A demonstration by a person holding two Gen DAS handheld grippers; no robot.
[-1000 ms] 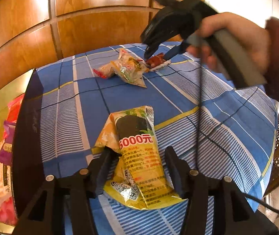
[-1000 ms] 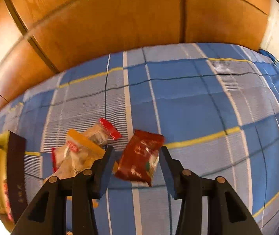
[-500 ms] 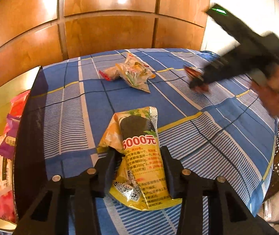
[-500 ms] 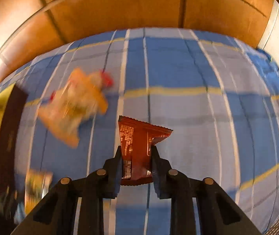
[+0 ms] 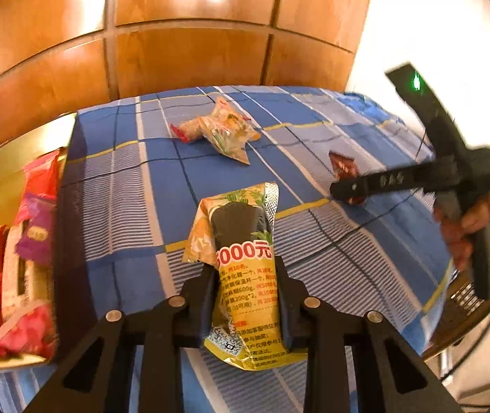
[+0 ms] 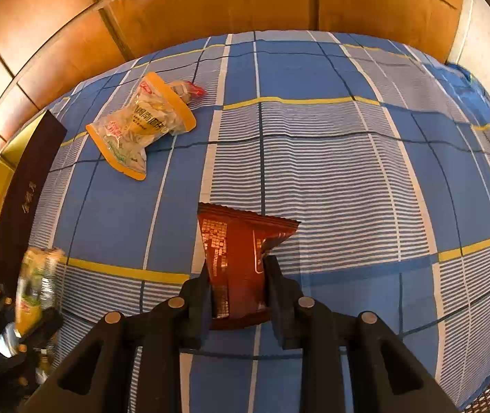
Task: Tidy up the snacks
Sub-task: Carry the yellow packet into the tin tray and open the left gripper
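- Yellow snack pack [image 5: 245, 275] clamped between the jaws of the left tool [image 5: 246, 296], lower end hanging out beneath the jaws, top end pointing away over the blue checked surface [image 5: 124, 172]; jaws have just been closing, with the pack between them.
- Dark red snack packet [image 6: 238, 261] pinched in the right tool [image 6: 238, 292], jaws nearly together on its lower half, serrated top edge free above the cloth; seems lifted clear of the surface, though contact underneath cannot be told.
- Same red packet seen from the left wrist view, small, at the tip of the right tool [image 5: 348, 189], well to the right of the yellow pack.
- Two snacks left lying on the surface: clear bag with orange edges [image 6: 141, 124] and, touching its far end, a small red-ended packet [image 6: 189, 89].
- Box [image 5: 62, 241] at the left edge of the surface, dark wall toward the cloth, already holding several pink, red and purple packs [image 5: 21, 258].
- Judged progress: past the middle; part stored, two picked up and not yet delivered, two untouched.
- Likely next need: carrying both held packs over the dark wall, then releasing inside.
- Left tool angled moderately downward, close to the box.
- Right tool pitched more steeply down, gripped by a hand [image 5: 475, 227] at its handle, farther from the box.
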